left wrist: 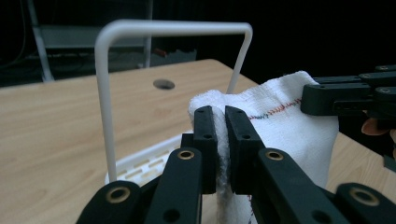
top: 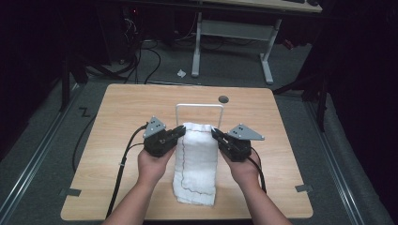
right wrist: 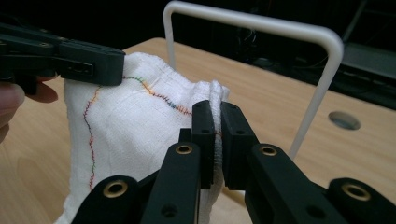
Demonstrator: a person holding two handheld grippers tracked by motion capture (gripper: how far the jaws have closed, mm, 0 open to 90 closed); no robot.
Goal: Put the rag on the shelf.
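Observation:
A white towel (top: 197,159) with a coloured stitched line hangs lifted by its two top corners, its lower end still lying on the table near the front edge. My left gripper (top: 180,132) is shut on the towel's left corner (left wrist: 219,100). My right gripper (top: 215,133) is shut on the right corner (right wrist: 217,93). Just behind the towel stands a white wire rack (top: 199,107) with an upright hoop bar (left wrist: 140,29) (right wrist: 261,21) on a flat slotted base. In the left gripper view the right gripper (left wrist: 317,99) pinches the far corner, and in the right gripper view the left gripper (right wrist: 112,63) does the same.
The wooden table (top: 122,122) has a round cable hole (top: 223,99) behind the rack. Cables trail from both grippers toward the front edge. Beyond the table is grey floor with a white desk frame (top: 232,42) and loose cables.

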